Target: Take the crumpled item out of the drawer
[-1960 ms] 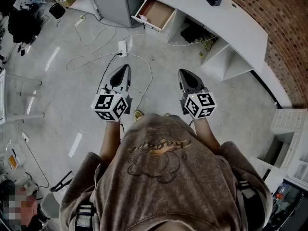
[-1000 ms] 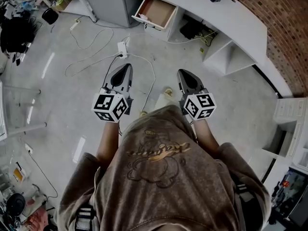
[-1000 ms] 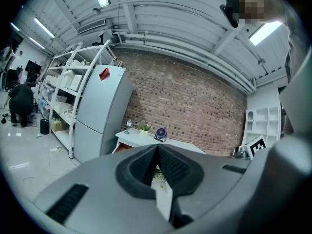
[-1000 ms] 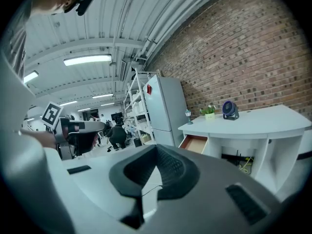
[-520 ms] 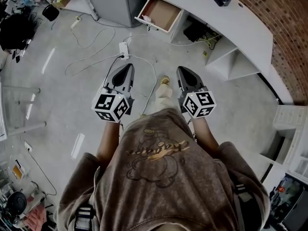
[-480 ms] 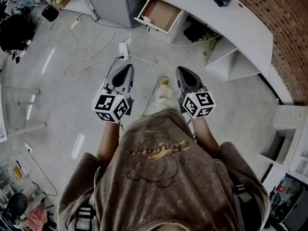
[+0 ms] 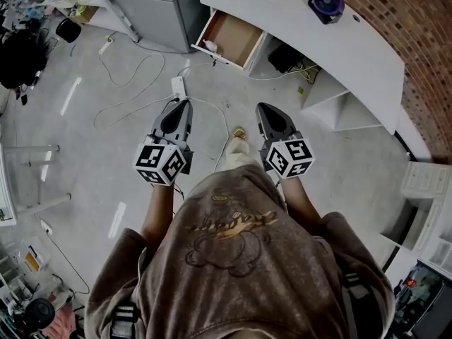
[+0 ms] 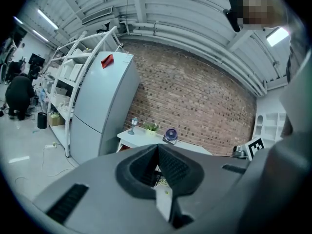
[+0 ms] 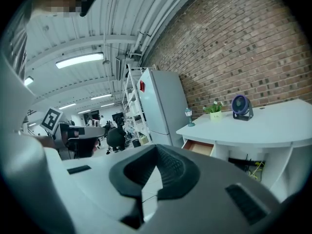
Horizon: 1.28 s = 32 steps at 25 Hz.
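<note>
The open wooden drawer (image 7: pixel 231 36) sticks out of the white desk (image 7: pixel 332 37) at the top of the head view. A small pale crumpled item (image 7: pixel 210 45) lies at the drawer's front left corner. My left gripper (image 7: pixel 186 104) and right gripper (image 7: pixel 262 108) are held side by side over the floor, both pointing toward the desk and well short of the drawer. Each has its jaws shut with nothing between them. The right gripper view shows the drawer (image 9: pixel 199 147) ahead, just right of the closed jaw tips (image 9: pixel 156 148). The left gripper (image 8: pixel 157 146) points at the desk (image 8: pixel 144 138).
On the desk stand a purple fan (image 7: pixel 325 3), a small lamp (image 9: pixel 188 116) and a potted plant (image 9: pixel 214 109). A grey fridge (image 8: pixel 104 106) stands left of the desk. Cables and a power strip (image 7: pixel 178 86) lie on the floor ahead. A brick wall (image 7: pixel 409 27) runs behind.
The person has walked toward the desk, so the drawer and desk sit closer to the grippers. Both grippers keep the same shut pose, side by side.
</note>
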Each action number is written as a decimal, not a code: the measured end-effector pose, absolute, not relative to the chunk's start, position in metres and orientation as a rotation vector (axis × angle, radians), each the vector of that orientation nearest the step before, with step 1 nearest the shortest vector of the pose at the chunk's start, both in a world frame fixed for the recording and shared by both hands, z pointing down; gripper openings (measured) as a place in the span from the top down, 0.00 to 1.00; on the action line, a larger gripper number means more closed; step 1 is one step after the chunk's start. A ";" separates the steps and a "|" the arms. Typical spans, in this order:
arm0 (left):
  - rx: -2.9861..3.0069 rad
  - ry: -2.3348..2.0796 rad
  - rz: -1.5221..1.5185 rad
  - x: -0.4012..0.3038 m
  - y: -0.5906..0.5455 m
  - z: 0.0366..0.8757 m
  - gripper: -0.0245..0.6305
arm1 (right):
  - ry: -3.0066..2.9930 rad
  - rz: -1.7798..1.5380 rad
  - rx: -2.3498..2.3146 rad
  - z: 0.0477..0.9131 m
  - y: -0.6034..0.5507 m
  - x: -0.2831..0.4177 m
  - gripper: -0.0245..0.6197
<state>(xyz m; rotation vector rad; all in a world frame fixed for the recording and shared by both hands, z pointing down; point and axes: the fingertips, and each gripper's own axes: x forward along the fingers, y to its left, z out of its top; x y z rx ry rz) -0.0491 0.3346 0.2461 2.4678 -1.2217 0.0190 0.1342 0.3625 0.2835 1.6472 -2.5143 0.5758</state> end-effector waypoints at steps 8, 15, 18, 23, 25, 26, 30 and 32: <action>2.447 -1.256 0.028 -0.020 0.262 0.239 0.95 | -2.540 0.585 1.596 0.279 0.284 0.161 0.97; 2.394 -1.333 0.019 -0.001 0.215 0.239 0.95 | -2.589 0.580 1.496 0.277 0.221 0.180 0.97; 2.375 -1.361 -0.006 0.004 0.196 0.238 0.95 | -2.602 0.576 1.448 0.279 0.197 0.184 0.97; 2.335 -1.444 0.010 -0.001 0.179 0.241 0.95 | -2.622 0.570 1.366 0.284 0.169 0.185 0.97; 2.322 -1.463 0.010 -0.003 0.175 0.243 0.95 | -2.628 0.571 1.341 0.286 0.162 0.183 0.97; 2.317 -1.470 0.008 -0.004 0.173 0.244 0.95 | -2.629 0.571 1.329 0.288 0.159 0.182 0.97; 2.306 -1.476 -0.002 -0.010 0.163 0.249 0.95 | -2.627 0.567 1.300 0.292 0.148 0.173 0.97; 2.308 -1.467 -0.005 -0.013 0.155 0.252 0.95 | -2.624 0.562 1.296 0.293 0.142 0.169 0.97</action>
